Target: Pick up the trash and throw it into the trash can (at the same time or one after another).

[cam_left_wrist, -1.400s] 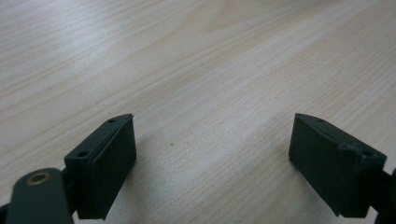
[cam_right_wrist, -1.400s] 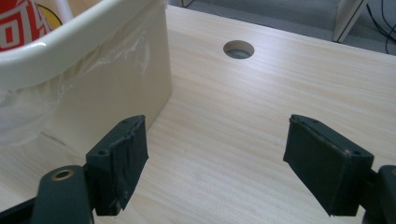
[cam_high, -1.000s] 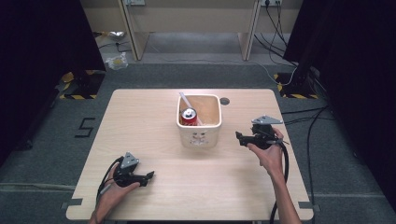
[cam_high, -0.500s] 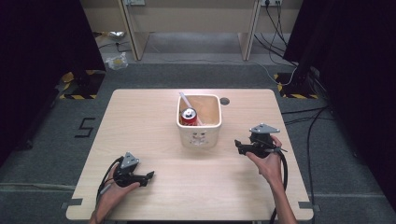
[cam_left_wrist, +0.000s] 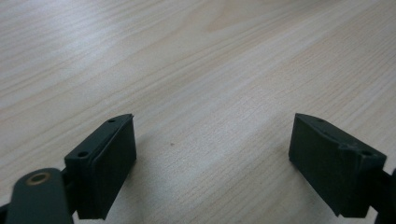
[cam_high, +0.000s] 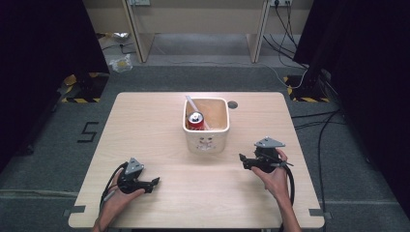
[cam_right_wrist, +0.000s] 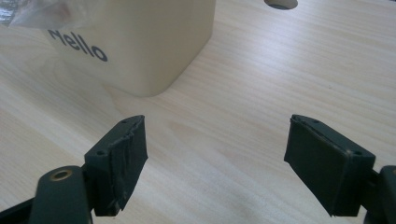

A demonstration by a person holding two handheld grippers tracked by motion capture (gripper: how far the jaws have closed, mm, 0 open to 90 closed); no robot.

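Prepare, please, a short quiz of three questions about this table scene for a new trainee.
1. True or false: the red can stands inside the cream bin.
2. Which gripper is nearer the bin? A) left gripper B) right gripper
3. Fill in: the word printed on the bin is ____.

Key: 1 true. 2 B. 3 Hello; both grippers are open with nothing between the jaws.

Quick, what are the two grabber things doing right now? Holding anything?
Left gripper: open, holding nothing, over bare table.
Right gripper: open, holding nothing, near the bin.
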